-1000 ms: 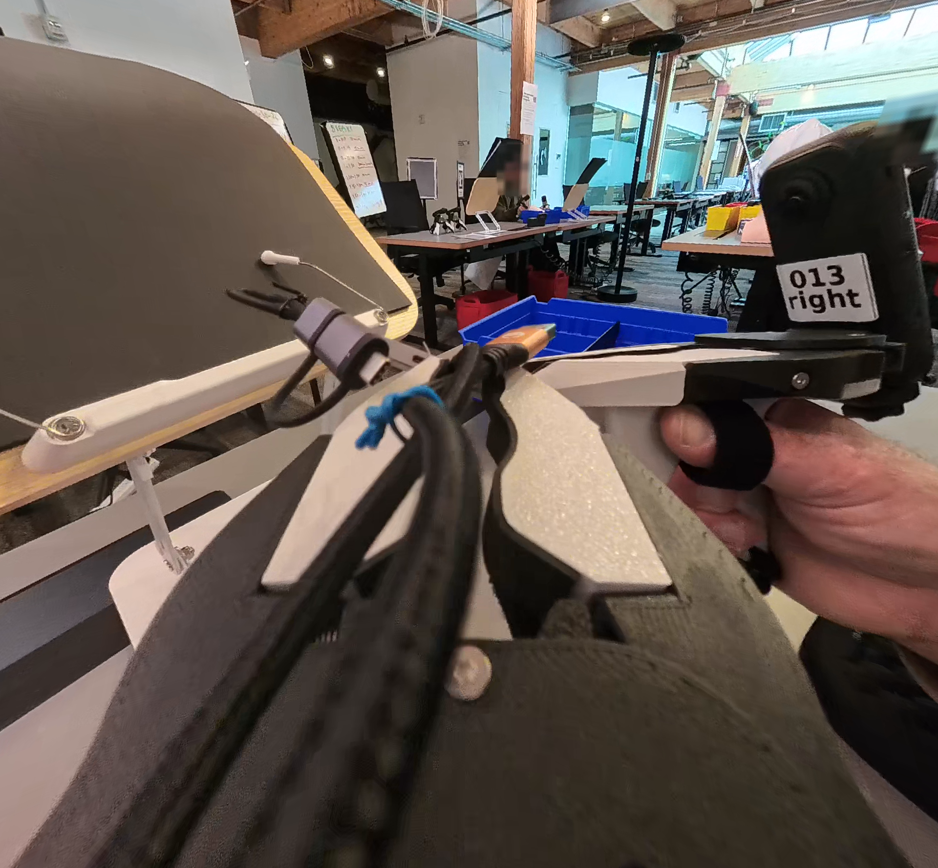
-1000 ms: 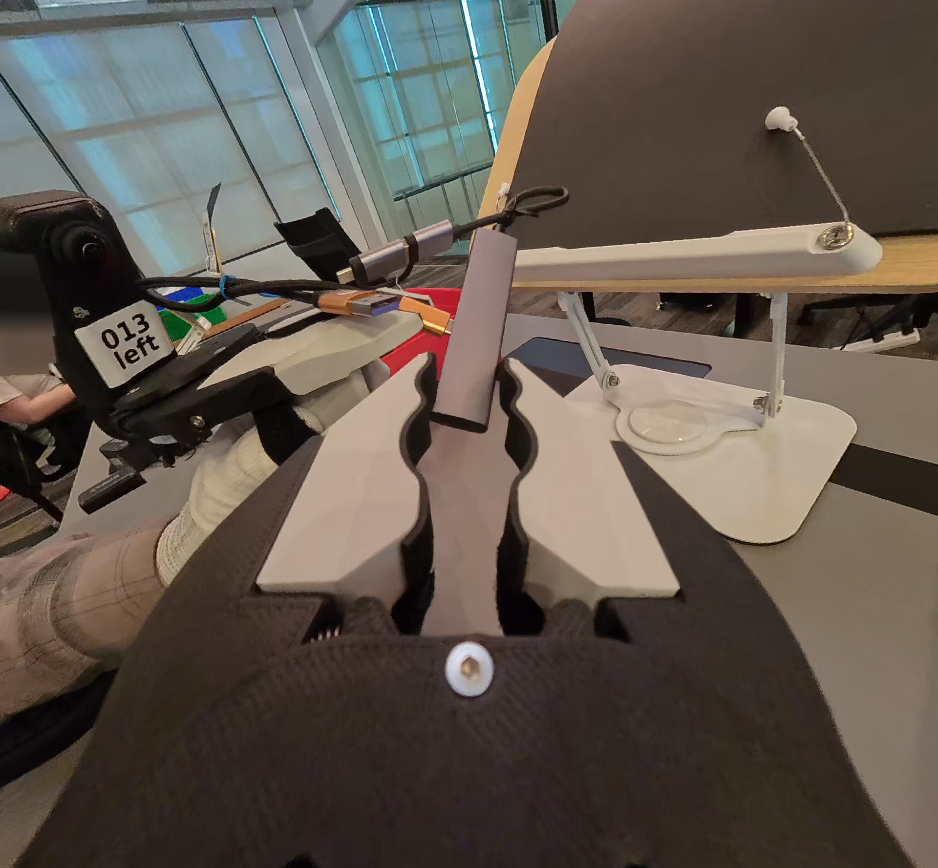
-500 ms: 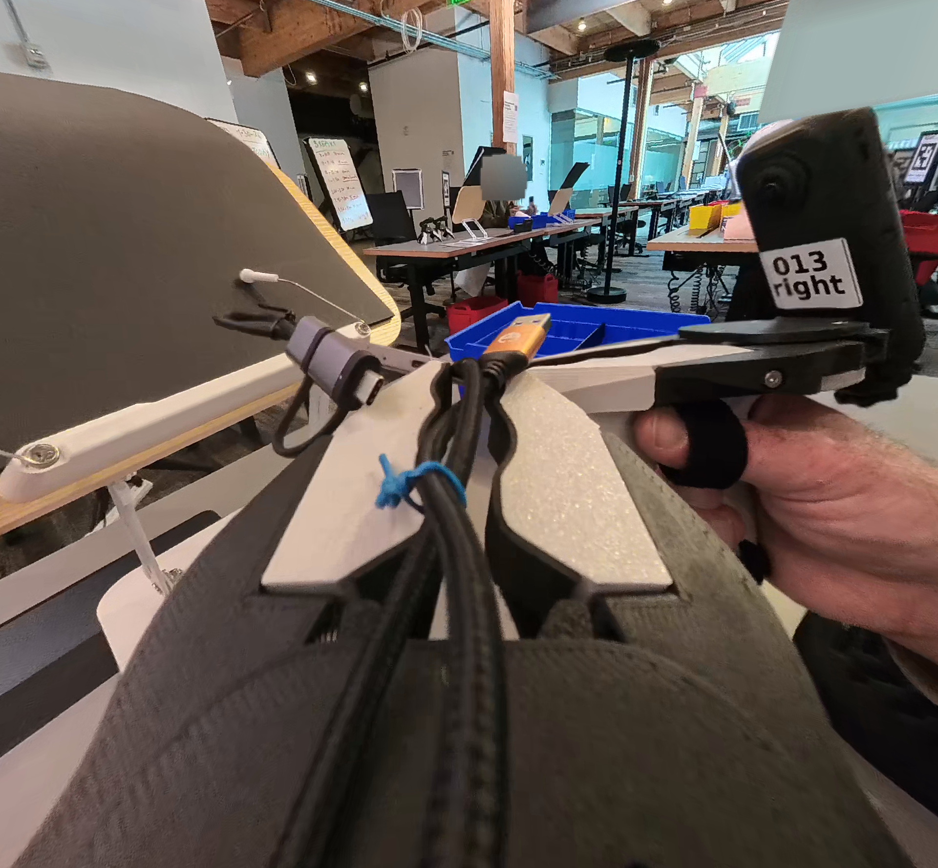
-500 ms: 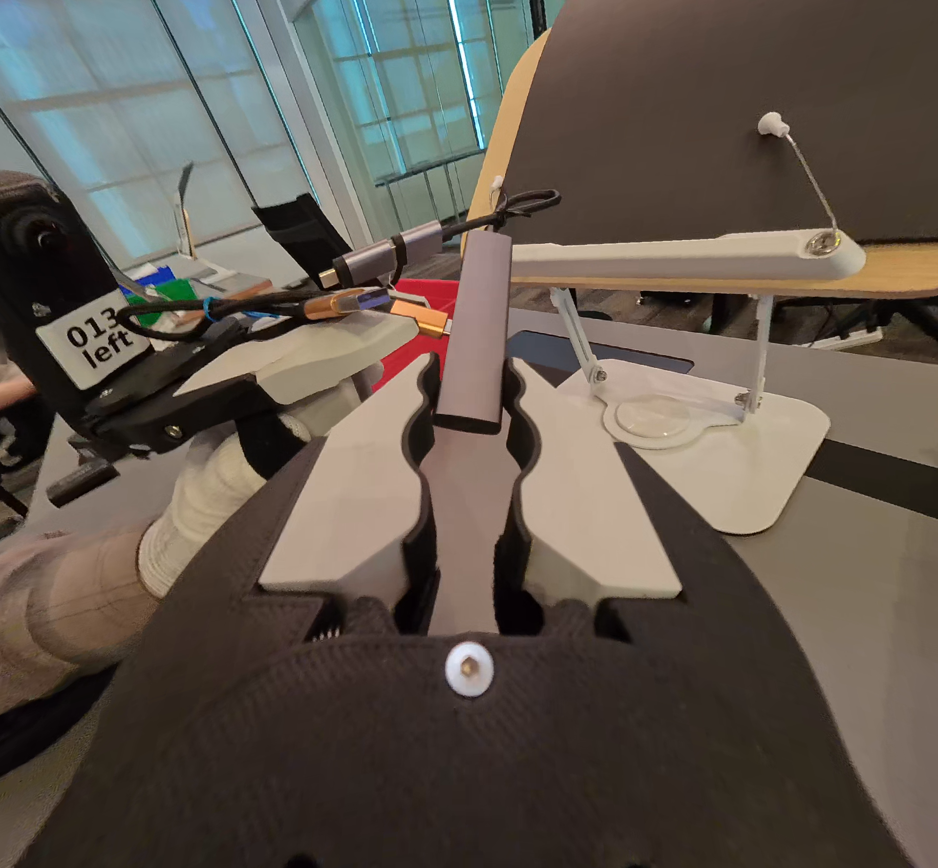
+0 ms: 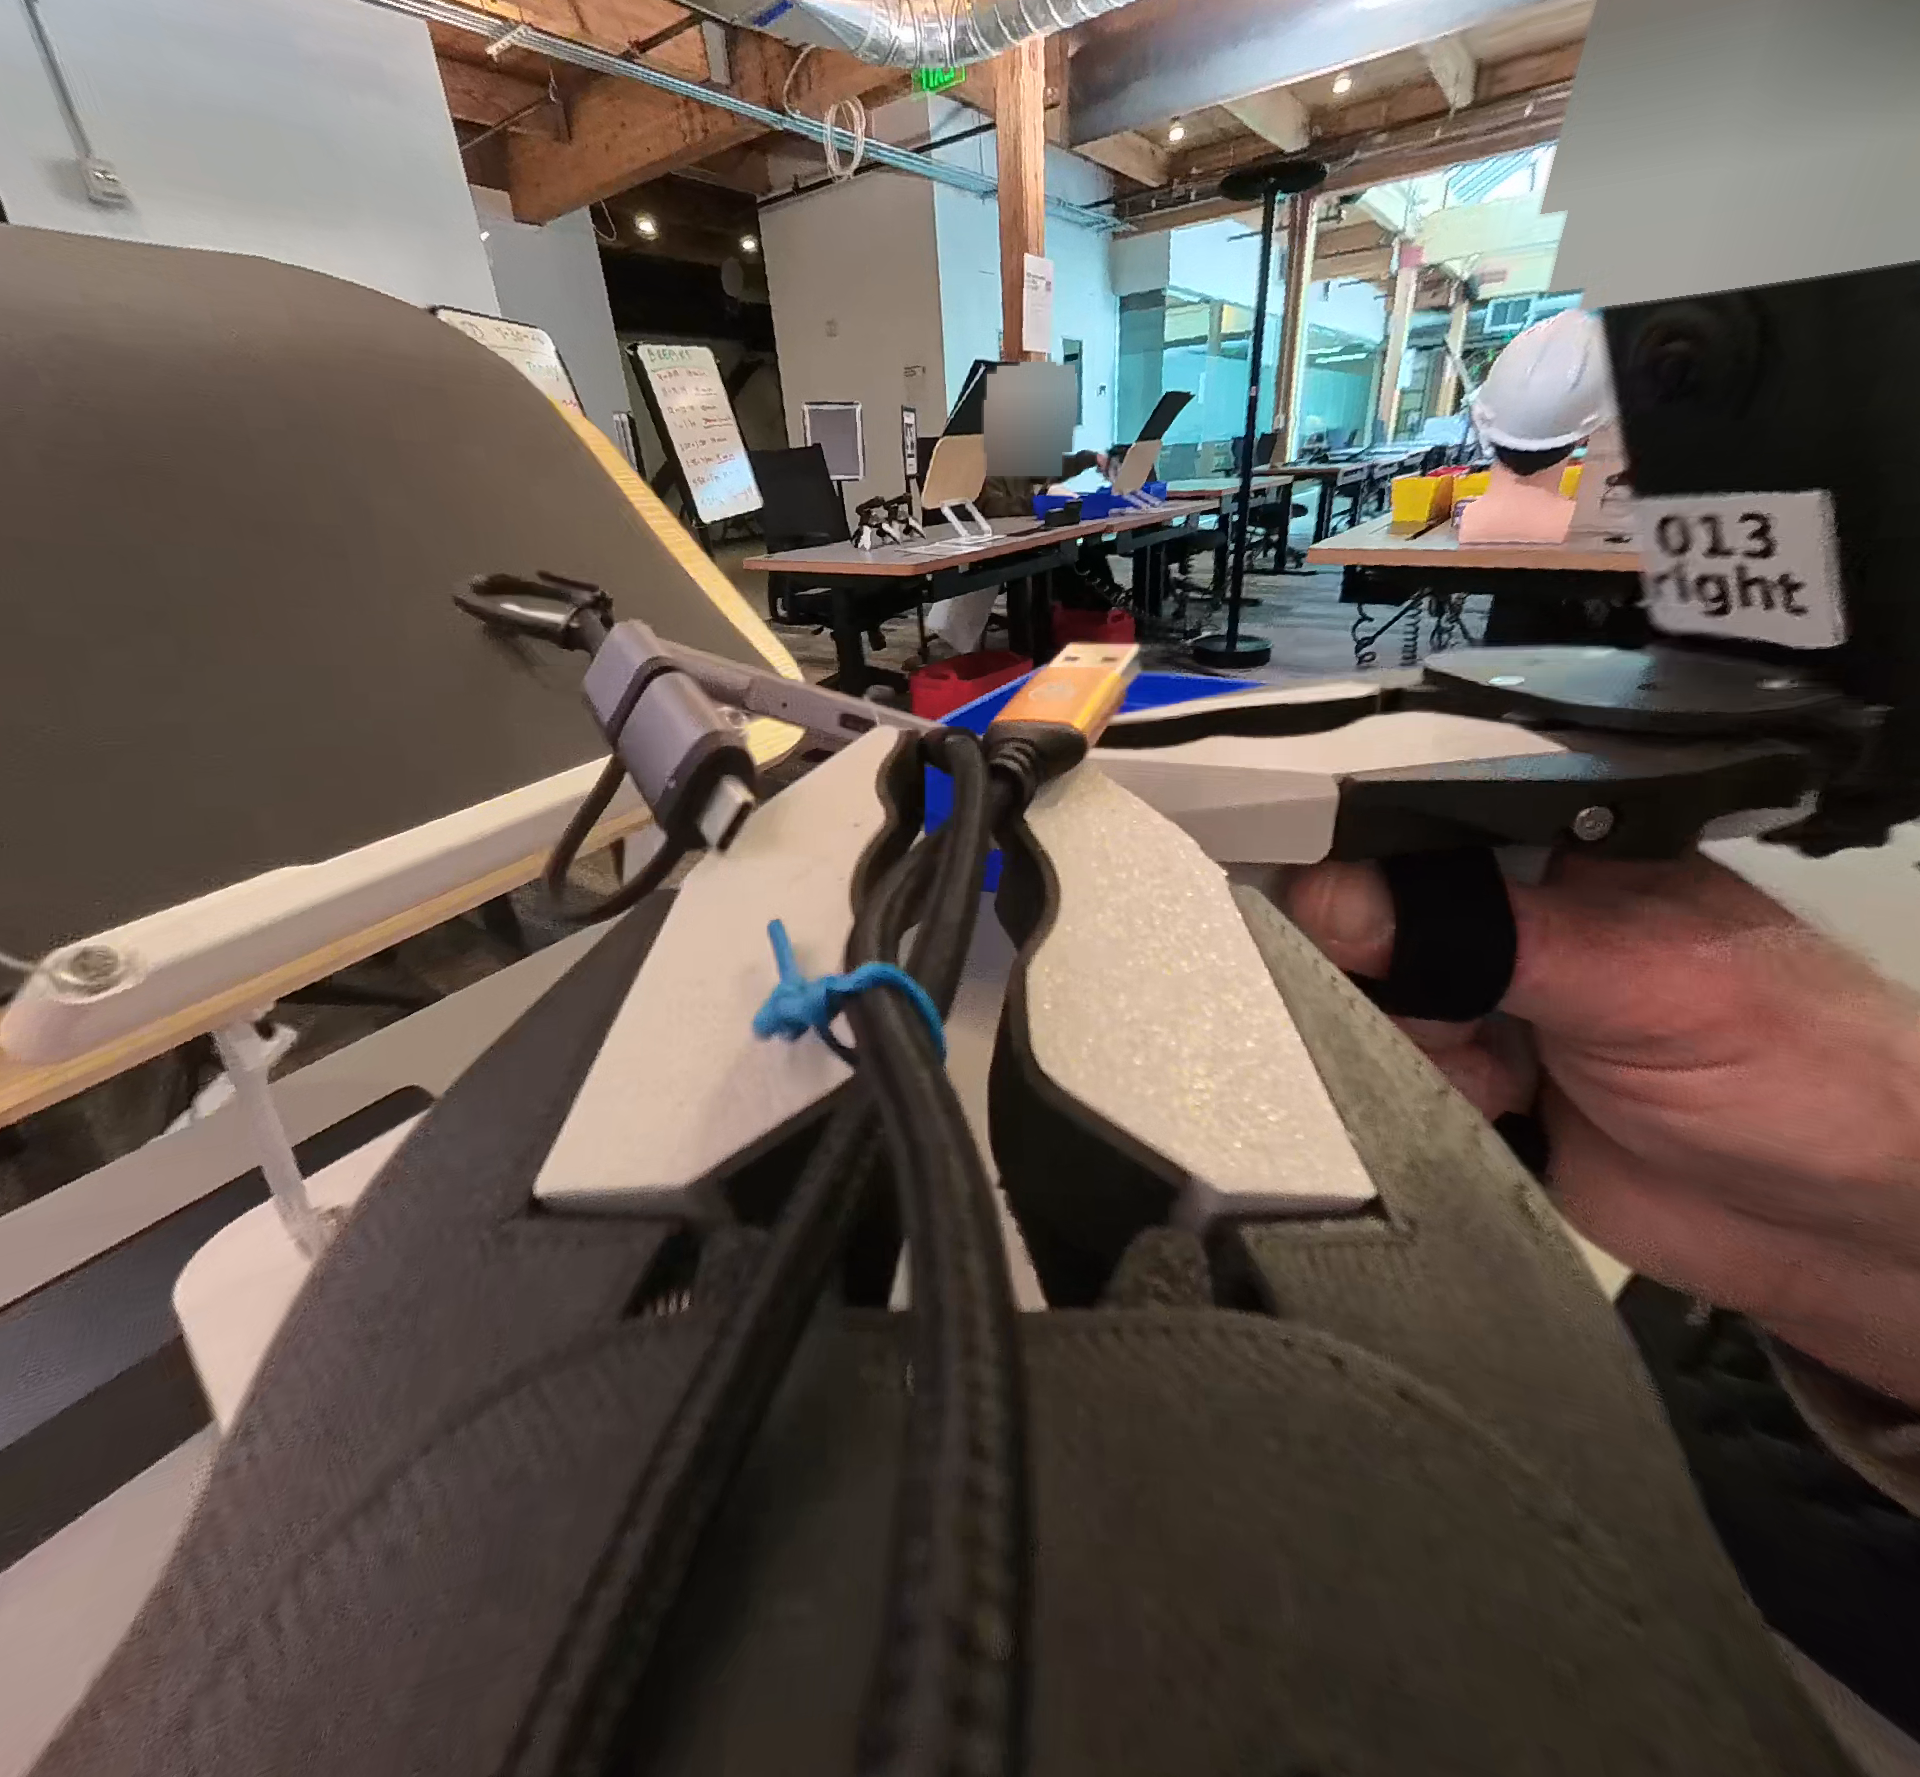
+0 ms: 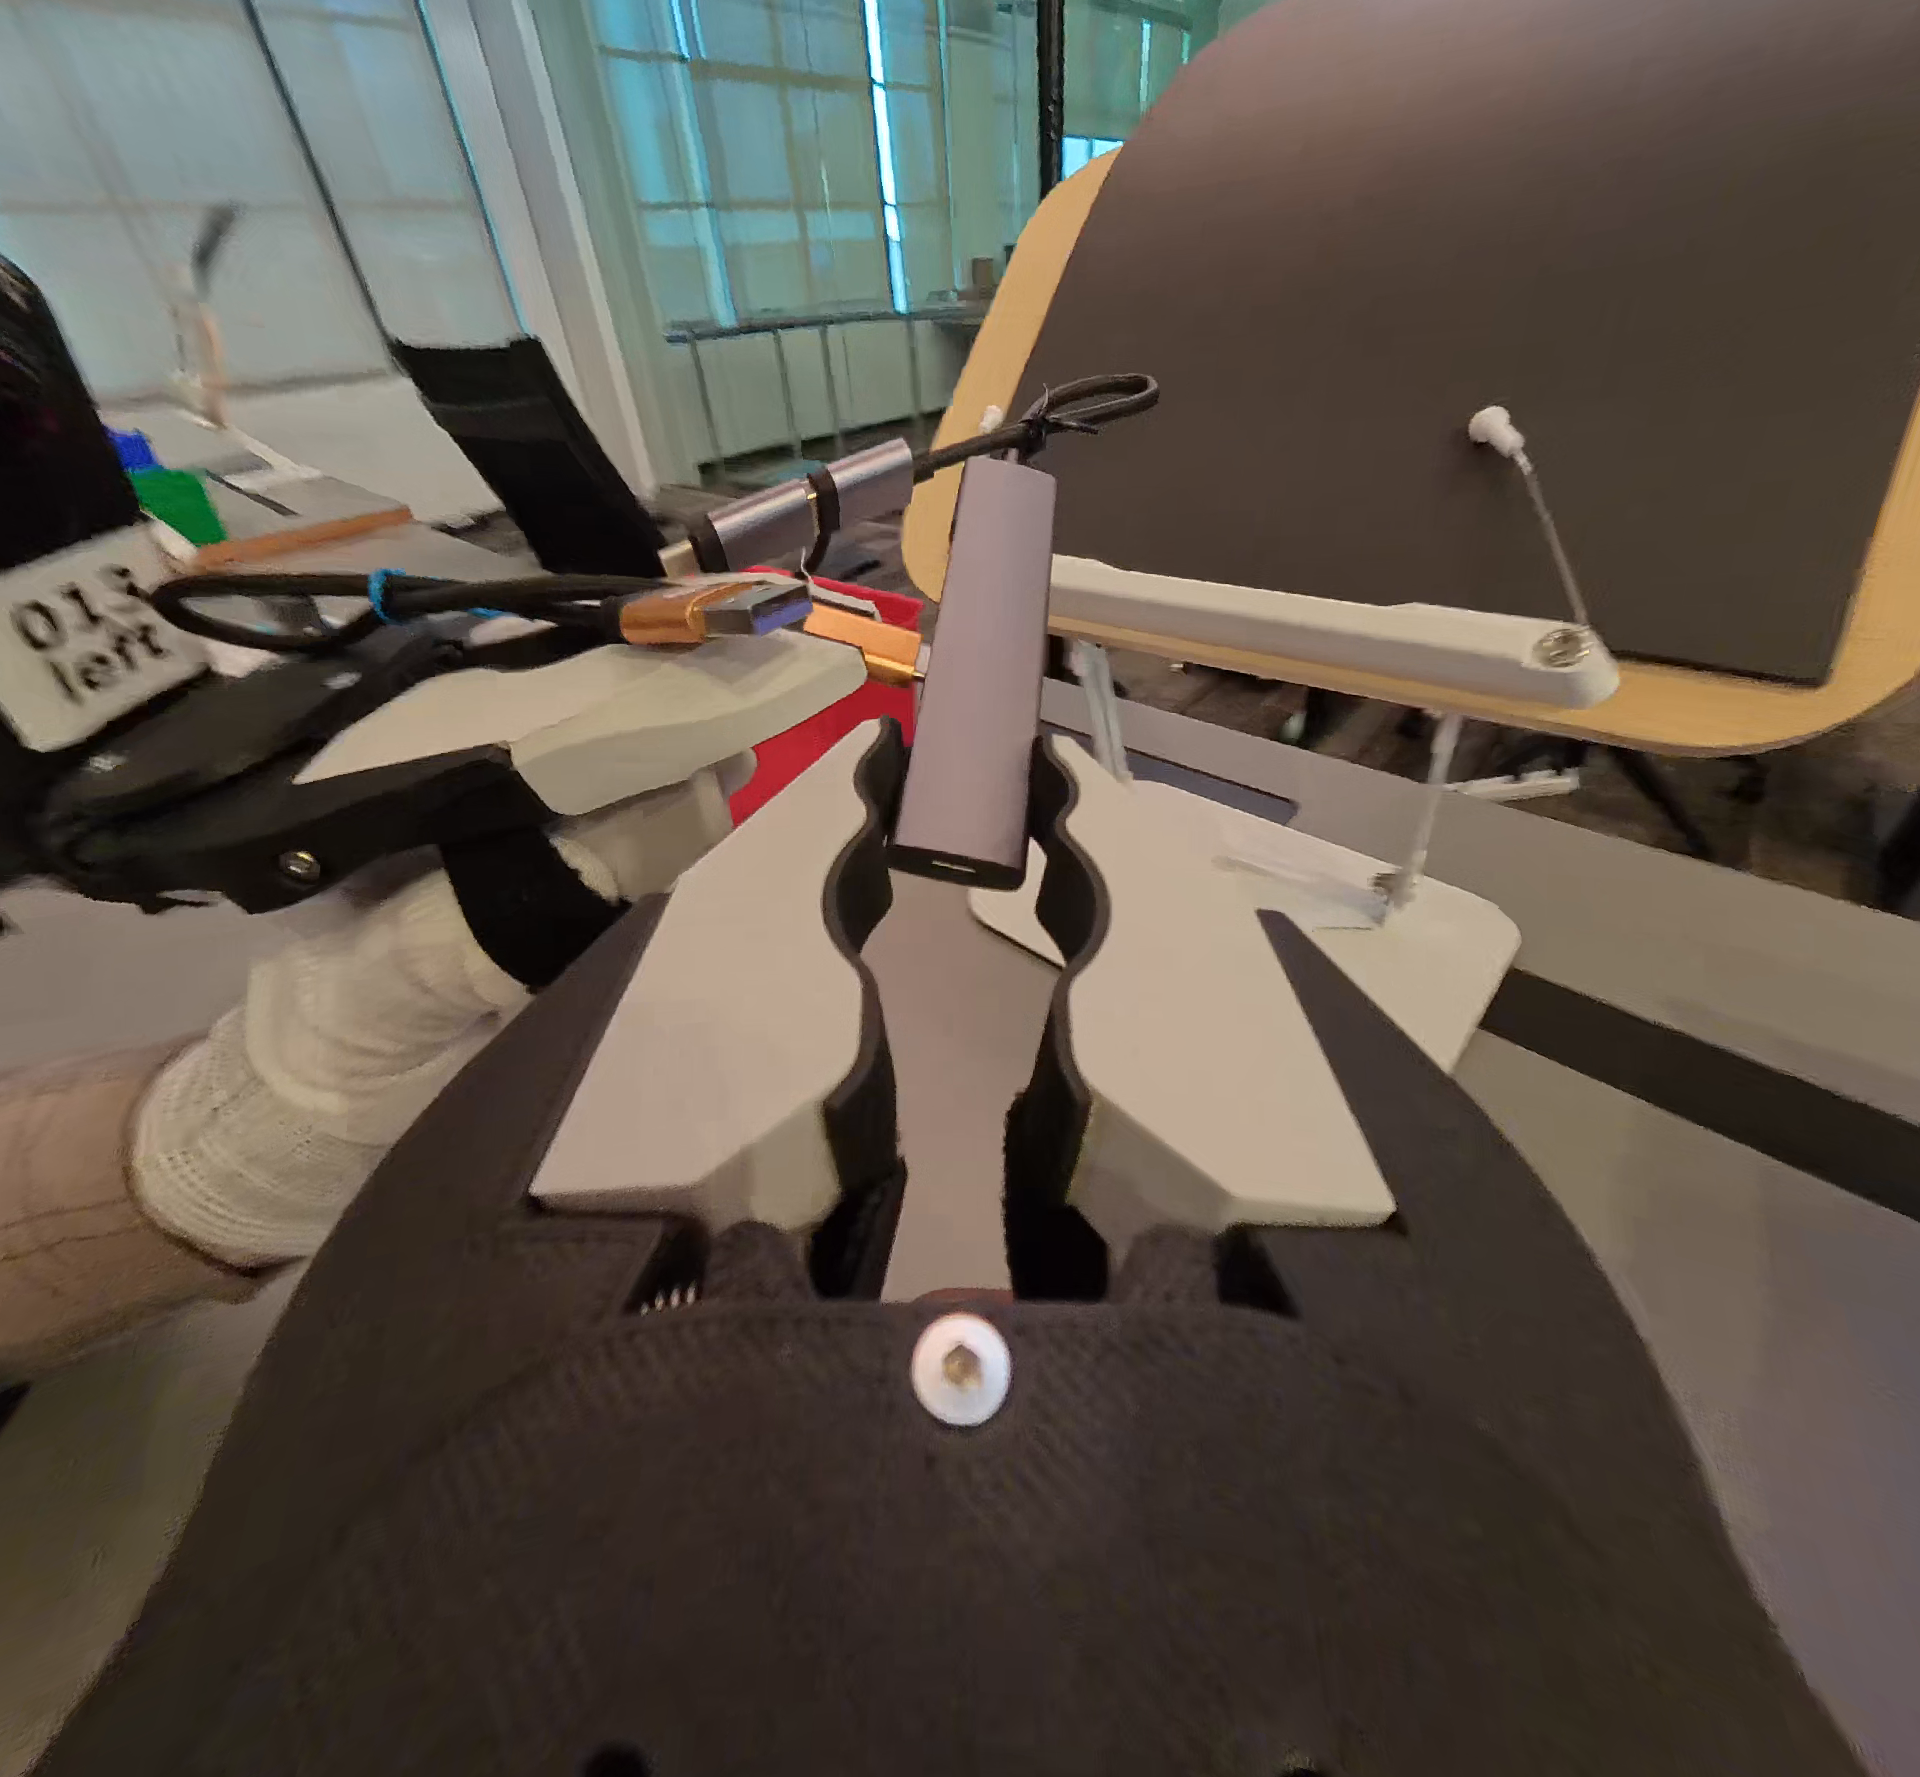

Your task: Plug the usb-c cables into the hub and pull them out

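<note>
Right wrist view: the right gripper point(image 6: 961, 792) clamps the grey hub point(image 6: 971, 678). At 10 o'clock, the left gripper point(image 6: 790, 688) grips the black cable point(image 6: 436, 595), its orange plug point(image 6: 878, 647) just beside the hub. Insertion step; next requires port alignment.

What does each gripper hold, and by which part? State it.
The left gripper clamps the black cables just behind the orange plug. The right gripper clamps the grey hub at its near end.

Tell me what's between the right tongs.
The right tongs are shut on the grey hub; its near end with one port shows. The tong pads cover the gripped stretch of the hub's sides, hiding any ports there.
</note>
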The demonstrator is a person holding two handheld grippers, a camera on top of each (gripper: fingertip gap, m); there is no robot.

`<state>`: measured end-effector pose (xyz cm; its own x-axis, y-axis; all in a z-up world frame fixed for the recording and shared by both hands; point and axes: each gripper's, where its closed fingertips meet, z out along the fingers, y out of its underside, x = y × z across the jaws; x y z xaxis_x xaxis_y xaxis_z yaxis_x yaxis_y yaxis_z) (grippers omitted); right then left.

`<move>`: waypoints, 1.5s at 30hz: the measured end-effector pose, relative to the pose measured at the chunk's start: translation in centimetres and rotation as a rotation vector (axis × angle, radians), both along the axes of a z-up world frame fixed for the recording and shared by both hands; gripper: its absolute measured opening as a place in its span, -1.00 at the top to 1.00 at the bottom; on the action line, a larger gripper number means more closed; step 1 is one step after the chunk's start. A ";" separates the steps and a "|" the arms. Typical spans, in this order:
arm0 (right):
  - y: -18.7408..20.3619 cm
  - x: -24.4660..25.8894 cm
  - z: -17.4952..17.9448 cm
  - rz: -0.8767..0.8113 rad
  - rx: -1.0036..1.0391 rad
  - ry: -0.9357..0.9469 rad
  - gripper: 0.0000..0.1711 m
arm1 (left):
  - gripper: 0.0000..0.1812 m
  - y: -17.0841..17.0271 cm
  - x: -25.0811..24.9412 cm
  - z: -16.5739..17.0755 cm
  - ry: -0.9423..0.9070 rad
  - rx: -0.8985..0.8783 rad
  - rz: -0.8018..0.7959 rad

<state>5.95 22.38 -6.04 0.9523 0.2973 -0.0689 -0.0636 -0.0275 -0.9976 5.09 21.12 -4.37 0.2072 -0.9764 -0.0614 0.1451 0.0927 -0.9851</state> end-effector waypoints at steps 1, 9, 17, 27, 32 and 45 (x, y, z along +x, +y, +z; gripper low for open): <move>-0.1 -0.1 0.1 0.019 0.003 0.032 0.75 | 0.85 0.0 0.0 0.1 -0.006 -0.007 -0.008; -0.1 -0.1 0.1 0.034 0.017 0.056 0.75 | 0.85 0.0 0.1 -0.1 -0.002 -0.009 -0.011; 0.6 3.3 -1.2 -0.030 -0.041 0.117 0.75 | 0.57 -0.1 1.7 -2.5 0.186 -0.049 -0.087; -0.1 7.8 -3.4 -0.045 -0.144 0.130 0.75 | 0.51 -3.4 0.8 -5.7 0.617 0.059 -0.364; -0.8 7.1 -5.8 0.002 -0.225 0.117 0.75 | 0.53 -6.4 -4.5 -9.4 1.005 0.124 -0.588; -1.0 5.8 -10.1 0.089 -0.390 0.002 0.75 | 0.68 2.8 -16.4 -5.7 1.114 0.059 -0.239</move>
<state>11.76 21.38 -16.16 0.9238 0.3298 -0.1945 -0.0455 -0.4097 -0.9111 -11.28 23.96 -10.10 -0.1819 -0.9730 -0.1420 -0.7869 0.2306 -0.5723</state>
